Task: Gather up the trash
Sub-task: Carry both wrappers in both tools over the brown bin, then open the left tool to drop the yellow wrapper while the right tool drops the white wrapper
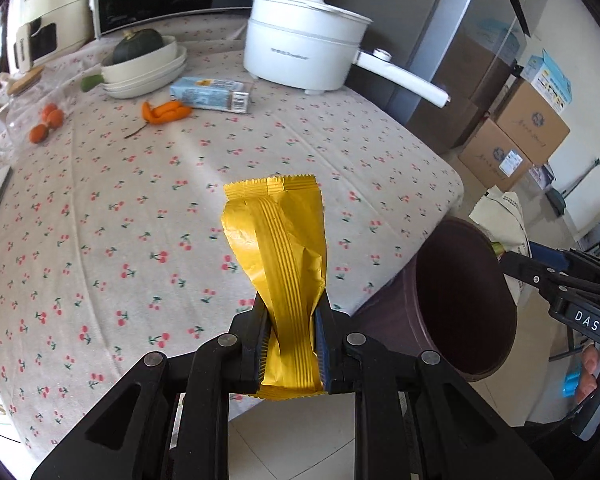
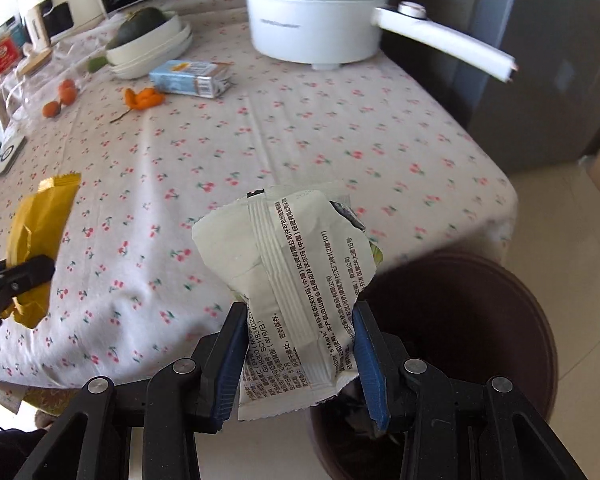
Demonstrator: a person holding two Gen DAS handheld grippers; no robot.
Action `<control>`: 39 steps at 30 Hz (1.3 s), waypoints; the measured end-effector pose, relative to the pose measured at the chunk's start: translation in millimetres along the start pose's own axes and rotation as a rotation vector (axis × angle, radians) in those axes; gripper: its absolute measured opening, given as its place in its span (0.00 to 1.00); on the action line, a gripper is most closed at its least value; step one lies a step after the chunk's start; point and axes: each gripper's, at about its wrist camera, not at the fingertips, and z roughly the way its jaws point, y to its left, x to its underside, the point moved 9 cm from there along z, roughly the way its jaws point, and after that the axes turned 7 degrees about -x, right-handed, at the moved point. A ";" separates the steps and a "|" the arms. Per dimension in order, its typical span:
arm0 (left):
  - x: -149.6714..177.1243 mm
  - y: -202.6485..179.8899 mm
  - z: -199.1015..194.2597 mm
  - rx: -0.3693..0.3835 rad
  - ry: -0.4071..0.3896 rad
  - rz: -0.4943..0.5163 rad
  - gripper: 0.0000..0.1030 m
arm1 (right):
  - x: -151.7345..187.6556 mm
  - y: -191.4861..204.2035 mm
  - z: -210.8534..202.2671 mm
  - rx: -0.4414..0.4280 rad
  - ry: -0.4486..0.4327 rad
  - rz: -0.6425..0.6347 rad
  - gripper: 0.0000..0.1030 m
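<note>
Left gripper clamped on yellow wrapper; wrapper's long axis runs along the fingers, crimped end pointing away, held above the cherry-print tablecloth near the table's edge; gripper pitched steeply down. Right gripper clamped on white printed wrapper, long axis likewise along the fingers, crumpled; it hangs partly over the rim of the dark brown bin beside the table; also angled down.

The bin stood on the floor just beside the table's near right corner. At the far side, the carton lay between the stacked bowls, left, and the pot, right.
</note>
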 end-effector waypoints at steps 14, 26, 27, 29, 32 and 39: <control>13.5 -163.4 36.1 0.168 0.031 0.218 0.21 | 60.6 -114.4 -21.0 0.088 0.059 0.160 0.45; 10.9 -181.3 65.8 0.115 0.053 0.256 0.88 | 74.8 -149.9 -28.6 0.098 0.066 0.219 0.46; 10.7 -178.3 67.2 0.107 0.056 0.255 0.89 | 75.0 -151.6 -28.4 0.100 0.067 0.220 0.46; 9.7 -170.1 69.8 0.096 0.062 0.244 0.90 | 74.9 -154.3 -27.6 0.102 0.069 0.222 0.46; 7.3 -158.5 69.1 0.093 0.060 0.216 0.95 | 73.5 -155.2 -26.3 0.104 0.071 0.225 0.47; 3.0 -138.6 59.5 0.072 0.039 0.215 1.00 | 65.3 -155.4 -27.8 0.169 0.043 0.231 0.89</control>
